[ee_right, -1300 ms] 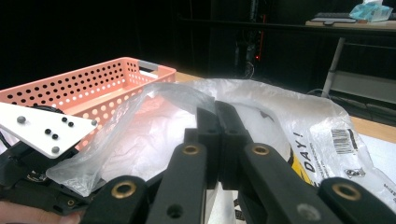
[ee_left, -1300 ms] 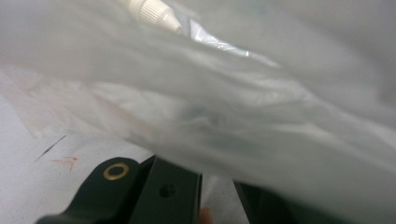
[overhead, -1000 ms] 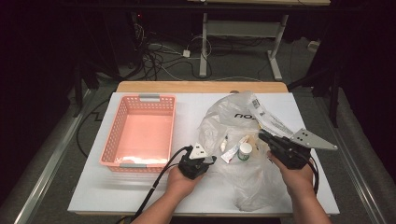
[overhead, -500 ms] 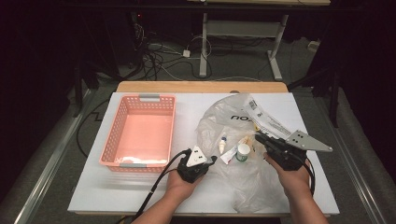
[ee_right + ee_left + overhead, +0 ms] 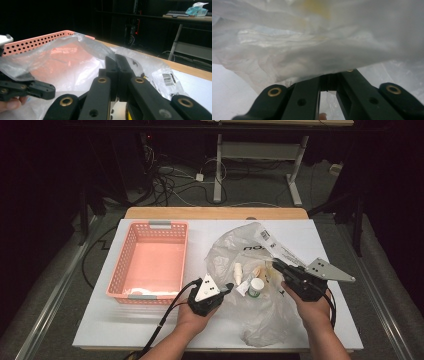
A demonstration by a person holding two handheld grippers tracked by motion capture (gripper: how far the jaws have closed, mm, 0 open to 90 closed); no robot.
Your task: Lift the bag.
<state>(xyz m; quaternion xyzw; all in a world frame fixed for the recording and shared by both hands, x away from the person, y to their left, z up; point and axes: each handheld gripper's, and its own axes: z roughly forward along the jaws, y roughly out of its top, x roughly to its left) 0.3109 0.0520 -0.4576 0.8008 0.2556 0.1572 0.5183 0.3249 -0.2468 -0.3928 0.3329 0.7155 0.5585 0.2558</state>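
Desk (image 5: 150,330) carries a bag (image 5: 260,320) beside the basket (image 5: 150,265), each edge clenched by left claw (image 5: 227,287) and right claw (image 5: 277,265); uneven pulling could tear it, spilling the bottle (image 5: 256,287).

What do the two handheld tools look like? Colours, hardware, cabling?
Both are black. The left tool and the right tool each carry a grey three-cornered plate on top. Brass-coloured rivets sit at the jaw pivots. A black cable trails from the left tool. Forearms bare, no sleeves.
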